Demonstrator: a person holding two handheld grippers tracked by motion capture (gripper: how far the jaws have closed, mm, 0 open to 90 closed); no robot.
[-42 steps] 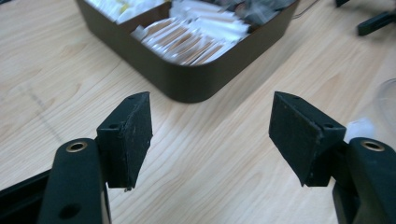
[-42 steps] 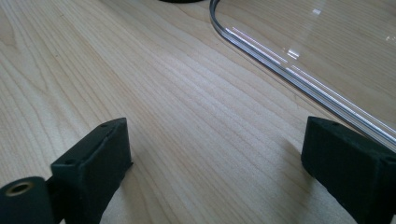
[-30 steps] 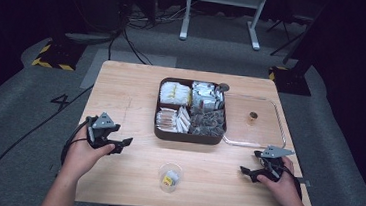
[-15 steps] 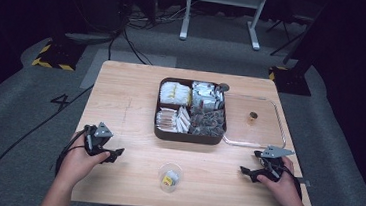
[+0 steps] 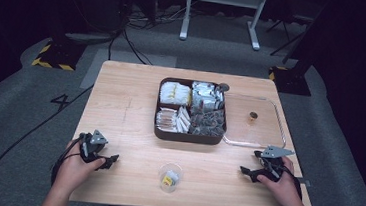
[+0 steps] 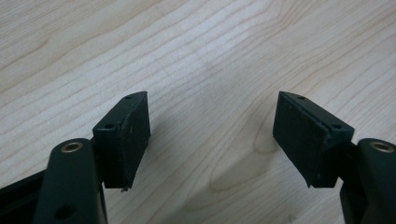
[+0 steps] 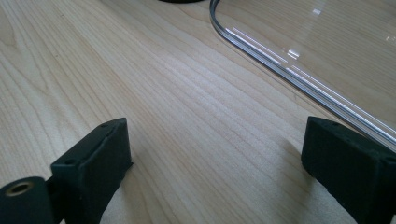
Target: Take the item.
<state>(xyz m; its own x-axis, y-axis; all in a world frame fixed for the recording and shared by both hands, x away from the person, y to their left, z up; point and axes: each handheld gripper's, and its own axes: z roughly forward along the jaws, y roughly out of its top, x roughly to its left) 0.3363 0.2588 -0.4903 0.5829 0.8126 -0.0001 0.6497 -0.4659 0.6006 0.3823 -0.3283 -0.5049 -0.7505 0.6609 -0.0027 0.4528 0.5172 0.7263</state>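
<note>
The left gripper (image 5: pixel 108 160) was held low at the table's (image 5: pixel 125 108) near left corner, about eight o'clock from the table's centre in the high view. Its jaws stood wide apart with nothing between them, and bare wood was seen in the gap in the left gripper view (image 6: pixel 212 135). The right gripper (image 5: pixel 246 172) was held at about four o'clock, near the front right corner. Its jaws were likewise spread wide and empty, over bare tabletop in the right gripper view (image 7: pixel 215 163).

A small clear cup (image 5: pixel 170 176) was set between the two grippers, at about six o'clock near the front edge, well apart from each. Something yellow was seen inside it; what it was could not be told.

A dark compartment tray (image 5: pixel 188 135) was placed just beyond the table's centre, toward twelve o'clock. Pale yellow packets were seen in its far left compartment, silvery packets in its far right, pale sticks in its near left and dark packets in its near right.

A clear lid (image 5: pixel 255 120) lay flat on the table at about two o'clock, its left edge against the tray's right side. A small brown knob (image 5: pixel 253 115) was seen on it. The lid's curved rim (image 7: pixel 299 79) was seen just beyond the right gripper's jaws, not touched by them.
</note>
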